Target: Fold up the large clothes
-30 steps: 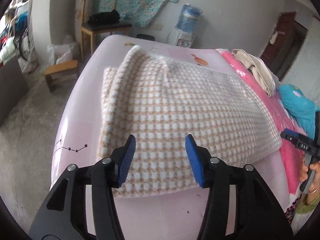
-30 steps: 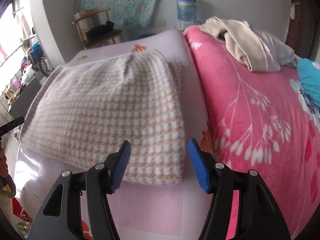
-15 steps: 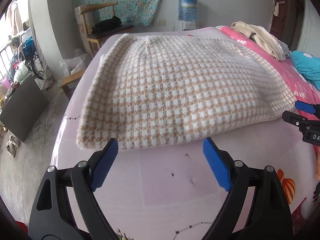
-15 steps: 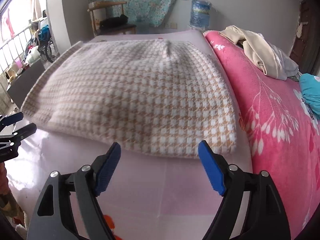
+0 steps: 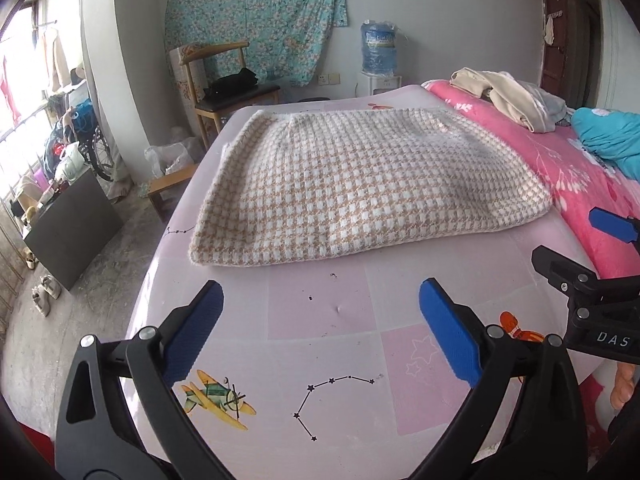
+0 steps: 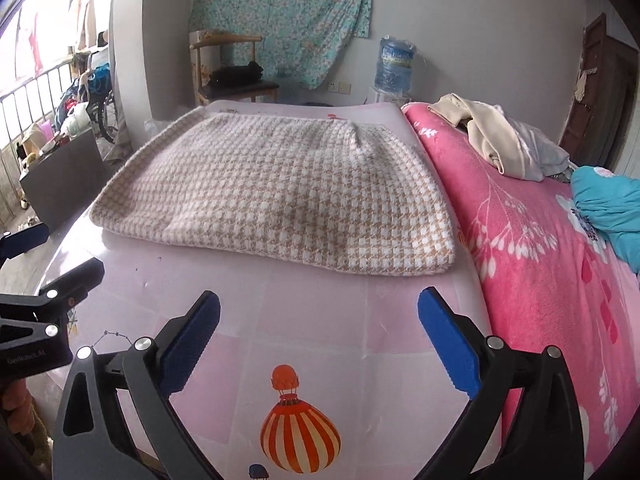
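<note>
The sweater [image 5: 360,184] lies folded into a flat rectangle on the pale pink sheet [image 5: 320,320], filling the left-wrist view from about 10 to 2 o'clock, its near edge straight and its layers stacked evenly. It looks finished, so the fold is probably done.

Both tongs sit short of it, apart from the cloth. The left gripper [image 5: 320,328] at 6 o'clock has its jaws opening, nothing between them but bare sheet. The right gripper [image 6: 320,336] is the same: jaws opening, empty, the sweater's near edge just beyond its tips. Each shows at the other view's edge, at 3 and at 9 o'clock, so they flank the sweater's near corners, a sign of release.

The sheet carries printed stars, a plane and a balloon. A pink blanket [image 6: 540,260] borders it at 3 o'clock, with beige clothes [image 6: 492,136] heaped farther back. Against the wall stand a chair [image 5: 224,92] at 11 and a water bottle [image 5: 378,48] at 12.
</note>
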The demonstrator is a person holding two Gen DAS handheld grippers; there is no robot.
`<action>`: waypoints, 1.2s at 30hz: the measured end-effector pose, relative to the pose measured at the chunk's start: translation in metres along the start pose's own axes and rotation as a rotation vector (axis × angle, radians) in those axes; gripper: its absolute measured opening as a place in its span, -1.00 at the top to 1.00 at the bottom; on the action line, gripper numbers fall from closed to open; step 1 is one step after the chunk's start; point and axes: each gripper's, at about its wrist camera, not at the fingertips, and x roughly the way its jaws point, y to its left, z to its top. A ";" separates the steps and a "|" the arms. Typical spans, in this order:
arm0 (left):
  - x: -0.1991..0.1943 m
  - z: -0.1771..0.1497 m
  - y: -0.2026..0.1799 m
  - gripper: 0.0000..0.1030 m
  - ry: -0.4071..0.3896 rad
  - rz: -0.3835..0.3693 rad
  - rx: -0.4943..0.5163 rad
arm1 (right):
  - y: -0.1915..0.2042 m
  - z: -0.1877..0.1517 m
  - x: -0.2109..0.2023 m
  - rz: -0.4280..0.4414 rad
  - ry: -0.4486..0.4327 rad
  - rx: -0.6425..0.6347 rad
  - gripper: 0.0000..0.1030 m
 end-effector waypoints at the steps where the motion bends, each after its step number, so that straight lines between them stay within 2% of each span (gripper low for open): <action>1: -0.001 0.000 -0.002 -0.84 -0.001 0.009 0.003 | 0.001 0.001 0.000 -0.007 -0.002 0.003 -0.87; 7: -0.003 0.001 -0.005 -0.84 0.028 0.052 -0.019 | 0.008 -0.001 -0.004 -0.046 -0.007 0.013 -0.88; 14: -0.005 0.004 0.001 -0.84 0.041 0.071 -0.081 | 0.008 -0.005 0.001 -0.054 0.039 0.015 -0.88; 21: 0.000 0.002 0.000 -0.84 0.078 0.064 -0.093 | 0.008 -0.006 0.004 -0.048 0.052 0.017 -0.88; 36: 0.003 0.001 -0.004 -0.84 0.106 0.046 -0.097 | 0.004 -0.006 0.004 -0.055 0.060 0.034 -0.88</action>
